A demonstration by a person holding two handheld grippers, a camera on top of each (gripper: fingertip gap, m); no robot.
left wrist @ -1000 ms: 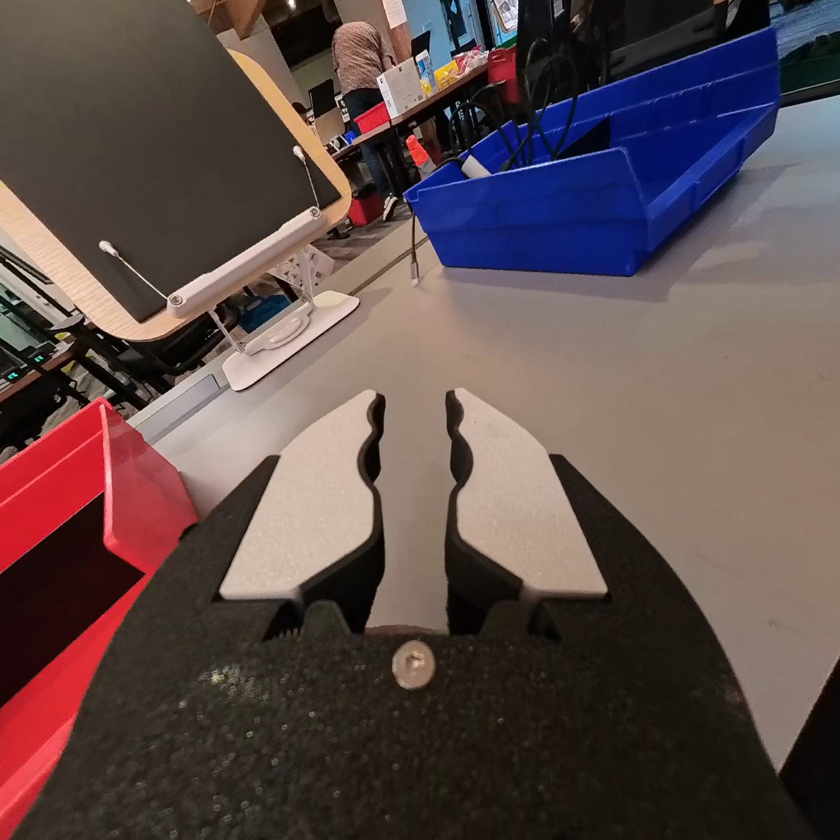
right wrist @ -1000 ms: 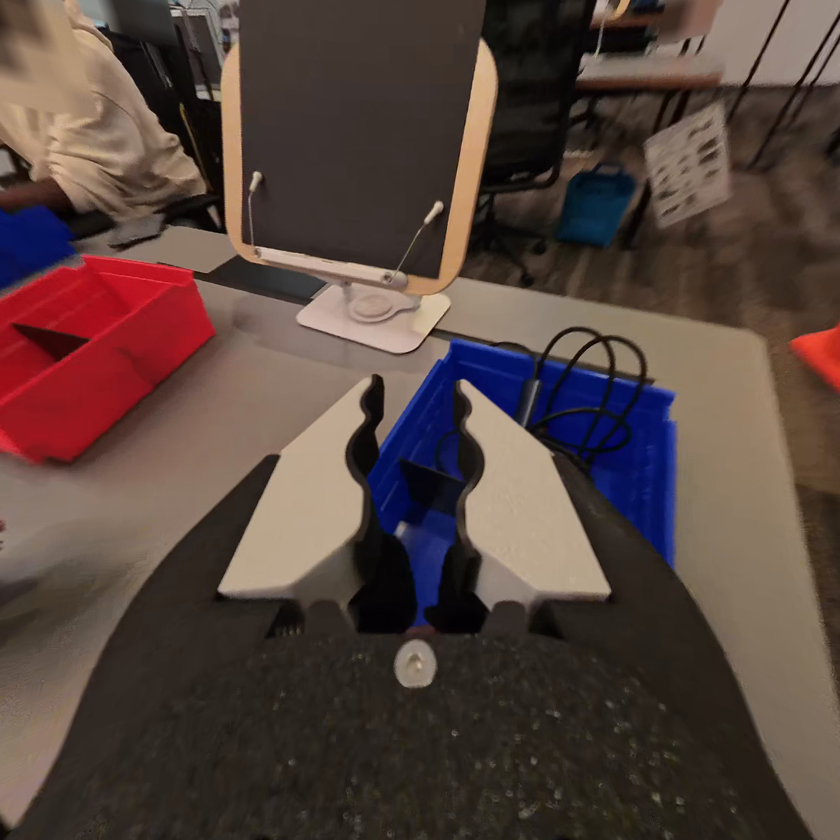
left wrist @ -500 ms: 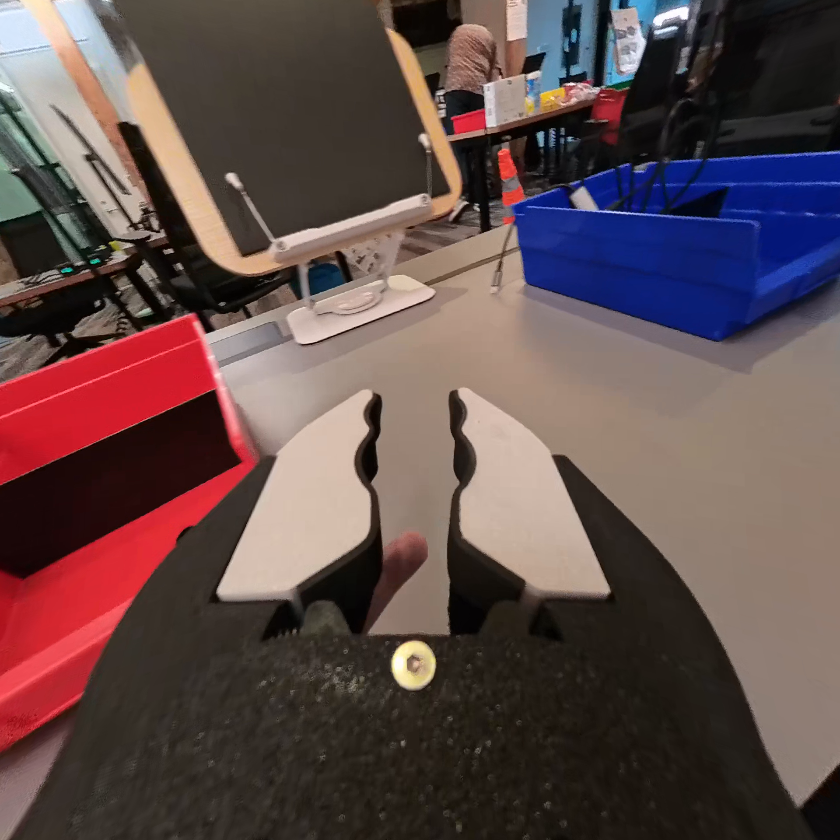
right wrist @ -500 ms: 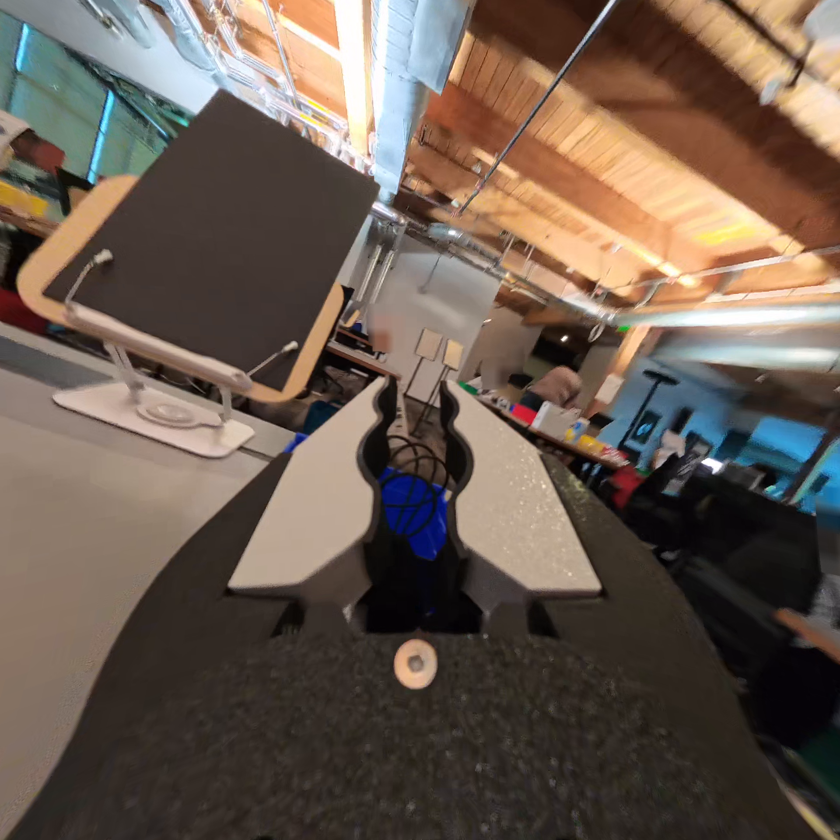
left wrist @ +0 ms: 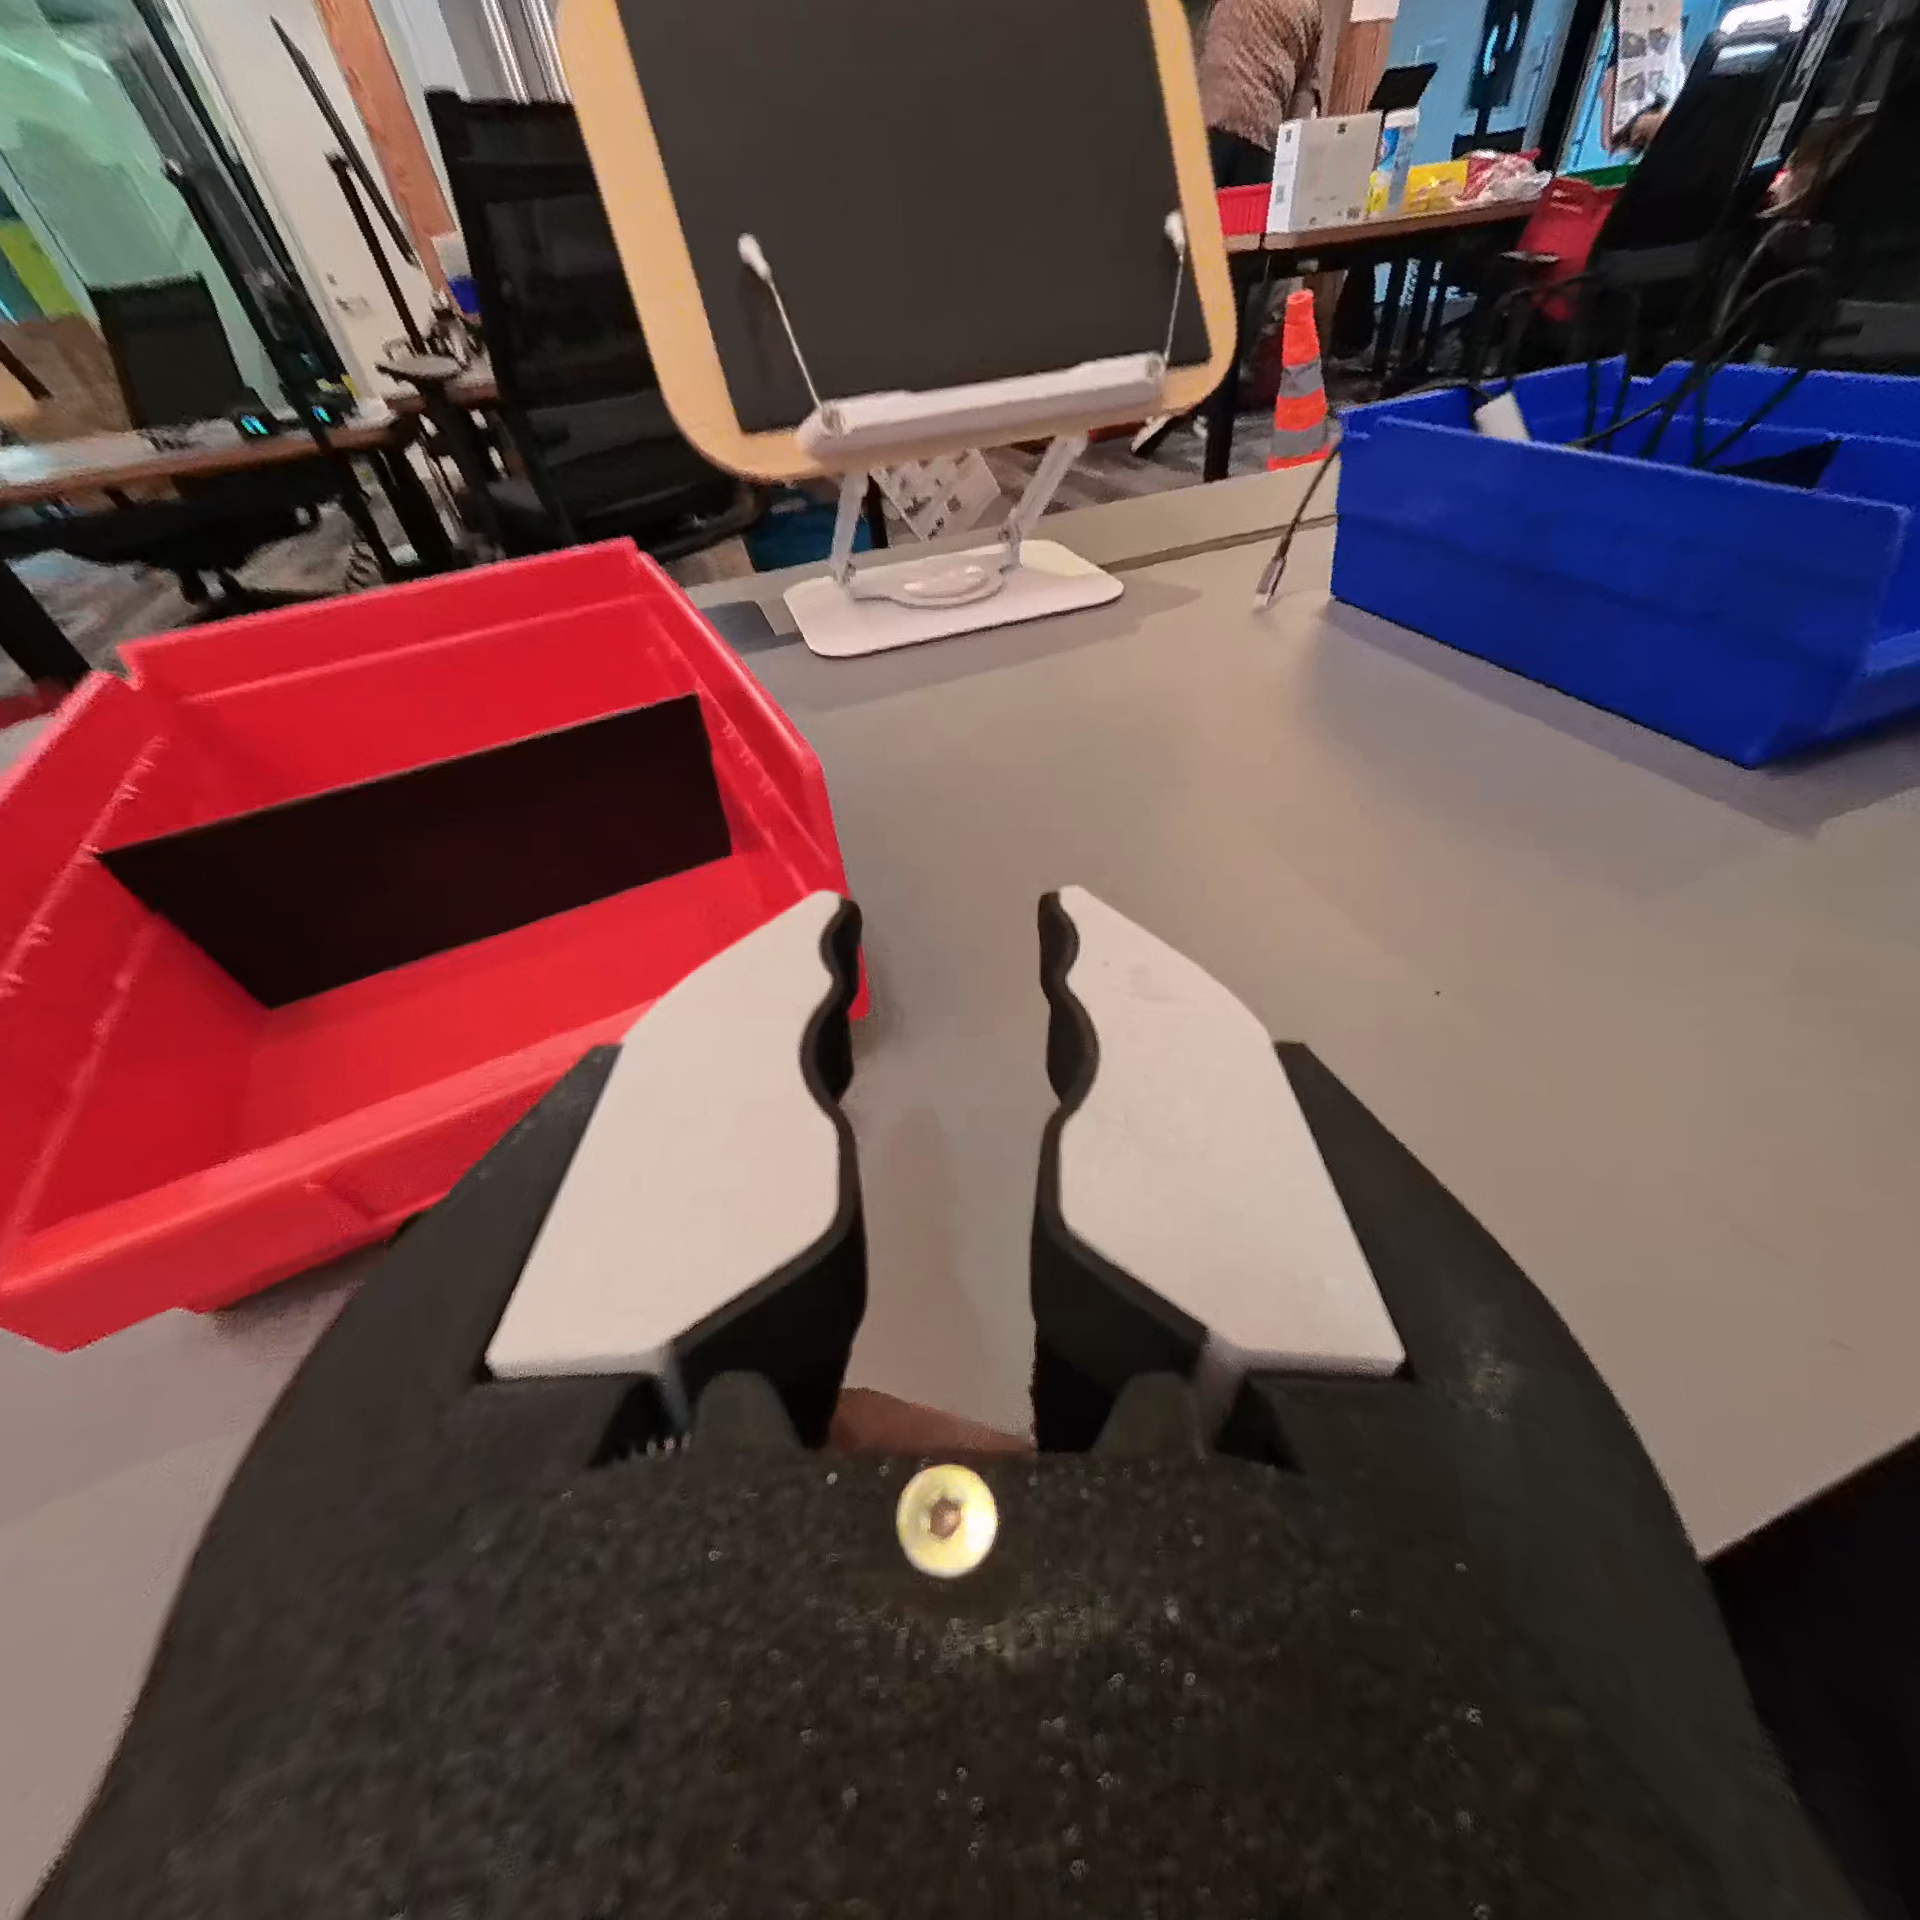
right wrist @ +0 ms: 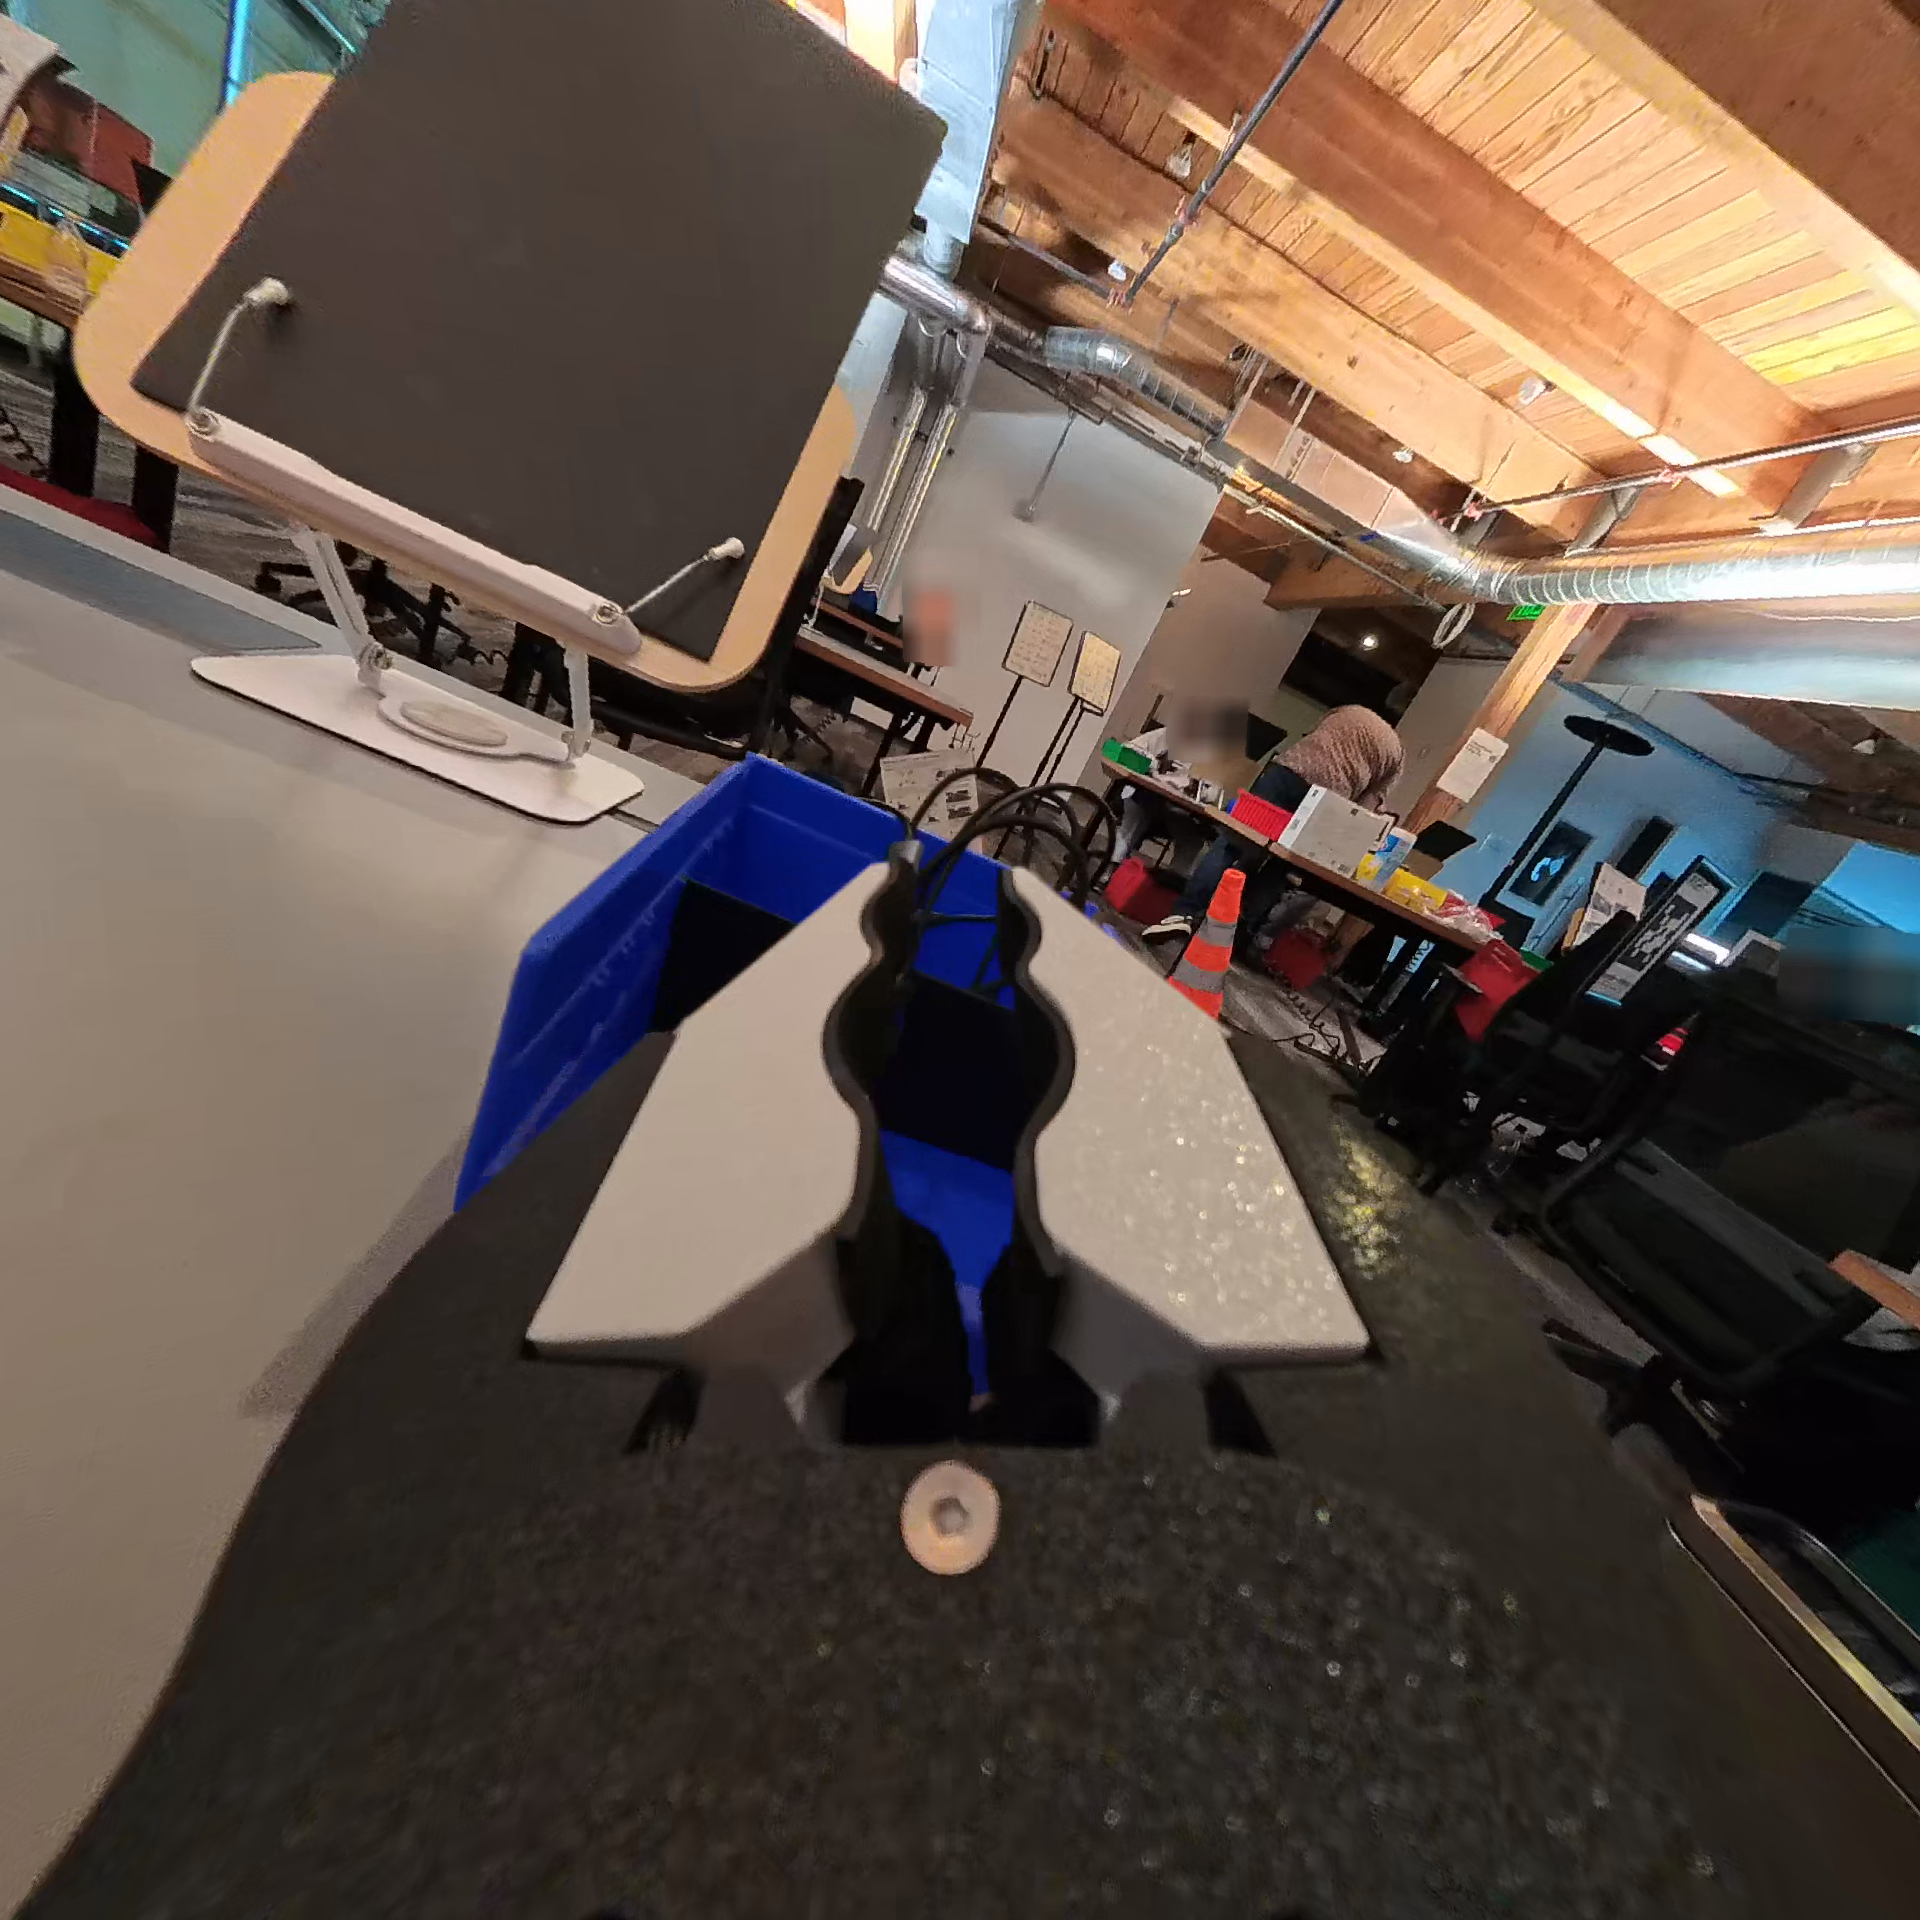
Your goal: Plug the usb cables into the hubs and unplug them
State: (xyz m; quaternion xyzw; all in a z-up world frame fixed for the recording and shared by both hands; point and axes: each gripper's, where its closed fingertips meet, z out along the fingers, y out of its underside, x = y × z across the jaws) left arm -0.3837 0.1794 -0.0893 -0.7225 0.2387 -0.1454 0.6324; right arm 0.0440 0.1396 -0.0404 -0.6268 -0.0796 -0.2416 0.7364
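My left gripper (left wrist: 945, 912) is open and empty, low over the grey table (left wrist: 1403, 987), beside the red bin's near right corner. The red bin (left wrist: 343, 1132) has a black divider and shows nothing else inside. The blue bin (left wrist: 1621, 592) stands at the far right with black USB cables (left wrist: 1662, 384) in it, and one cable's plug (left wrist: 1265, 594) hangs out onto the table. My right gripper (right wrist: 948, 891) is open with a narrow gap and empty, low at the blue bin (right wrist: 582, 997). Black cable loops (right wrist: 1023, 816) rise just beyond its tips. No hub is visible.
A book stand with a black board (left wrist: 914, 229) stands at the table's far edge between the bins; it also shows in the right wrist view (right wrist: 520, 312). Behind are an orange cone (left wrist: 1299, 369), chairs, tables and a person (right wrist: 1340, 758). The table's edge (left wrist: 1766, 1486) lies near right. The left gripper's tips are roughly 45 cm from the right gripper's.
My left gripper swung left, bringing the red bin into view, and opened slightly. My right gripper tilted up from looking down into the blue bin to a low level view, narrowed, and moved closer.
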